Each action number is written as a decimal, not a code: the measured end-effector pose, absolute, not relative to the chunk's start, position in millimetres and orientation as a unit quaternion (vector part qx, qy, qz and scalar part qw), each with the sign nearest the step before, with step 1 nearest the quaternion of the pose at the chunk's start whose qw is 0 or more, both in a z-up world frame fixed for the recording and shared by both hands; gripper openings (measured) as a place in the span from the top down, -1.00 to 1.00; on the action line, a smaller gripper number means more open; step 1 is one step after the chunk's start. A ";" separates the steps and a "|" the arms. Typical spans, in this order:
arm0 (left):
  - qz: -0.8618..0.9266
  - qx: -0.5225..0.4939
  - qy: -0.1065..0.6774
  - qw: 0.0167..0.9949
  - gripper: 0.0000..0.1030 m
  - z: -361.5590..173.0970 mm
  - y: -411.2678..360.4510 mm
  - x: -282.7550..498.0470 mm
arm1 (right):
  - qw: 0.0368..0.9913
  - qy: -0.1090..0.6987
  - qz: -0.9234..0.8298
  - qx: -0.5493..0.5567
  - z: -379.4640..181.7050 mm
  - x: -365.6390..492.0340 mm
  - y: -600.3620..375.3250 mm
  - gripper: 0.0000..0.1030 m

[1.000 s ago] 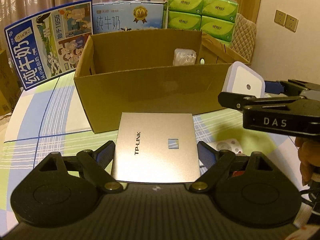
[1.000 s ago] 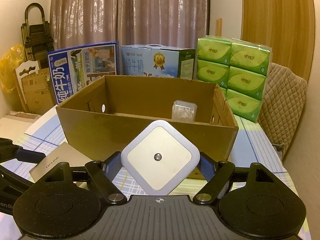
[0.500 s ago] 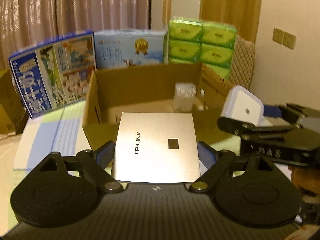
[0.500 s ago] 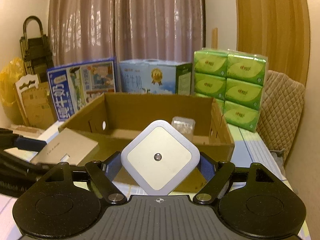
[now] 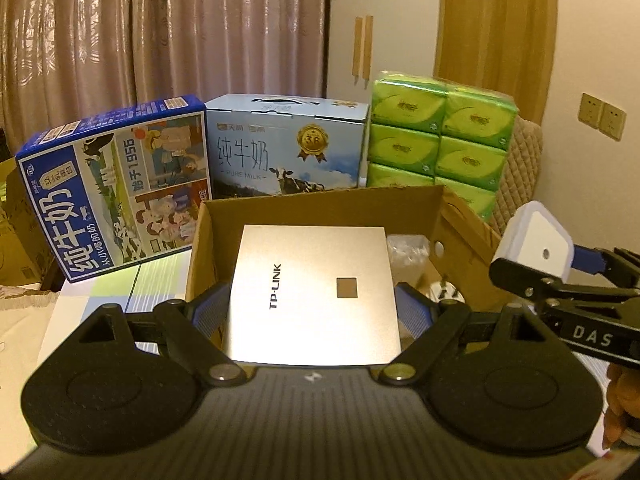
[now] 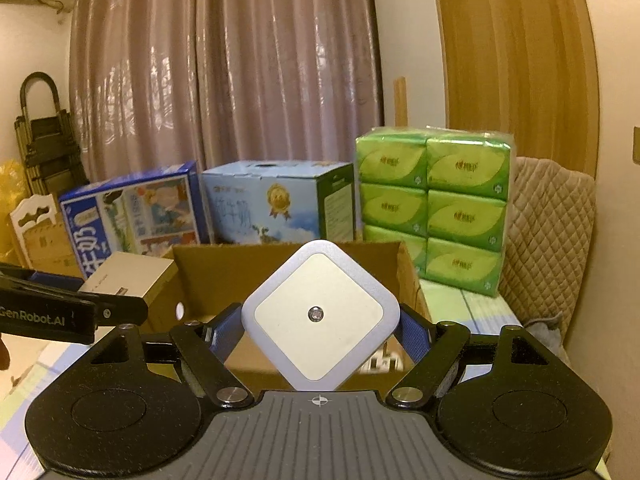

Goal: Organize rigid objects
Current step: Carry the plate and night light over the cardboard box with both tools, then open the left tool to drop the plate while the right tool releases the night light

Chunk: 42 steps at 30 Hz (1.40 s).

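We hold both pieces above cardboard box (image 5: 460, 220): left gripper (image 5: 312, 312) clamps silver router (image 5: 312, 288), right gripper (image 6: 320, 332) clamps white square device (image 6: 320, 316). Few small items already inside; both drops left.

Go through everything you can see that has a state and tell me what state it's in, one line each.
Left hand-held gripper: shut on the flat silver square TP-LINK box, held above the carton.
Right hand-held gripper: shut on the white square rounded-corner device, gripped corner to corner.
Brown cardboard carton: open-topped, partly filled.
Green tissue packs: stacked, wrapped.
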State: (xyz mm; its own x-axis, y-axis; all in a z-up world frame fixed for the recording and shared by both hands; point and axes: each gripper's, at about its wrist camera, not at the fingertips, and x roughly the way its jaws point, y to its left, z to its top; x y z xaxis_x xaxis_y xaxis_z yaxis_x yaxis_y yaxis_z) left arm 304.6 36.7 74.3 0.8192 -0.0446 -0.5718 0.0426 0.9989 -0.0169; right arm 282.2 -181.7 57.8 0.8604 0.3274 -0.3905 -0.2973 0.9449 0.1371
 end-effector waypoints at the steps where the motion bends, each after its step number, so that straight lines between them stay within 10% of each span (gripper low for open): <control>1: -0.022 -0.003 0.300 0.954 -0.66 73.6 37.2 308.7 | 0.965 0.207 0.160 0.036 58.2 285.6 -182.1 -0.50; 42: -0.009 -0.061 0.324 0.944 -0.66 32.1 50.7 355.8 | 0.953 0.262 0.138 0.059 20.6 350.2 -185.2 -0.50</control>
State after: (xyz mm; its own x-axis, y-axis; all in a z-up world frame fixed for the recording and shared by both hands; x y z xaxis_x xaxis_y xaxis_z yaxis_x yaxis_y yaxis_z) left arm 355.8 50.7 32.1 0.7894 -0.0558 -0.6113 -0.0228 0.9925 -0.1200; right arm 350.2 -185.2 20.6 0.8245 0.2939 -0.4836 -0.2323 0.9550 0.1845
